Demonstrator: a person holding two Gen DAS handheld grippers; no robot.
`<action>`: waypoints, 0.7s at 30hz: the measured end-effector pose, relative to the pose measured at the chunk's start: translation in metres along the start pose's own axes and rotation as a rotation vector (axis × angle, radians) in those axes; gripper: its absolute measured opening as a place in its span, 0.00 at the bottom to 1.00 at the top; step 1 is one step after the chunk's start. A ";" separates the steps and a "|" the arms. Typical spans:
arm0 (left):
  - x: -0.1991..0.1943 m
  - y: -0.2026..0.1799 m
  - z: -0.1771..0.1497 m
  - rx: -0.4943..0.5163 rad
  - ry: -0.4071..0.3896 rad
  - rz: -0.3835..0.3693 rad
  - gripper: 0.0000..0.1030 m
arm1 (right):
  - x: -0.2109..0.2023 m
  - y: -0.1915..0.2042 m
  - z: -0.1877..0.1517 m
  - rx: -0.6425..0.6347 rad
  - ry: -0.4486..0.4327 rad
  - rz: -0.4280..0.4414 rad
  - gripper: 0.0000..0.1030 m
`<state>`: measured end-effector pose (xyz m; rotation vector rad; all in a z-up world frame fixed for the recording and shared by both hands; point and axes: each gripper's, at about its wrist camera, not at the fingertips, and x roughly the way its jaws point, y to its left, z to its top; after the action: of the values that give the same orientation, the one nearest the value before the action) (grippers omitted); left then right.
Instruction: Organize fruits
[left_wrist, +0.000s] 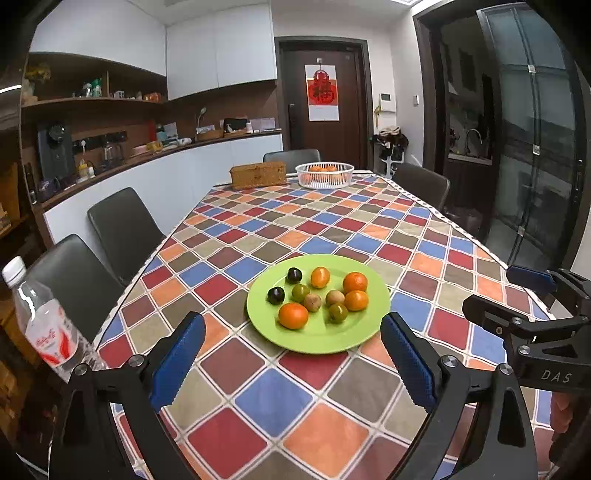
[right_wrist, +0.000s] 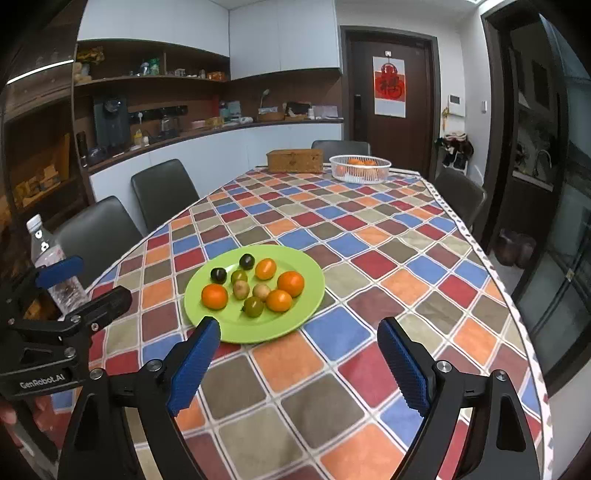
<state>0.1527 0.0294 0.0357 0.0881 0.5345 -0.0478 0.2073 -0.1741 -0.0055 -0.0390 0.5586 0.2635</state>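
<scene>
Water bottle (left_wrist: 44, 325) far left of the gripper; woven box (left_wrist: 258, 176) and chairs (left_wrist: 123, 225) well ahead.

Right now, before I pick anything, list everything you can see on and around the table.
Plate: one, green, near end of table, not held.
Oranges: four, orange, on plate.
Dark fruits: two, near-black, plate's far-left part.
Green fruits: two, olive, mid-plate.
Tan fruits: two, brownish, plate centre.
Basket: one, white, far end, holding oranges; count unclear.
Woven box: one, brown, left of basket.
Bottle: one, clear, red label, table's near-left corner.
Tablecloth: one, multicoloured diamonds.
Chairs: four, dark, around the table.
Left gripper: blue pads, open, empty.
Right gripper: blue pads, open, empty.
</scene>
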 end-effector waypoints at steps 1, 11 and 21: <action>-0.006 -0.001 -0.002 -0.003 -0.006 0.000 0.96 | -0.005 0.001 -0.003 -0.004 -0.005 -0.004 0.85; -0.040 -0.012 -0.015 -0.007 -0.044 -0.001 0.98 | -0.040 -0.001 -0.022 0.016 -0.037 -0.014 0.85; -0.062 -0.021 -0.022 0.012 -0.078 -0.014 0.98 | -0.071 -0.002 -0.035 0.030 -0.076 -0.058 0.85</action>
<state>0.0867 0.0124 0.0476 0.0935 0.4569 -0.0679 0.1314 -0.1971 0.0021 -0.0160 0.4847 0.1989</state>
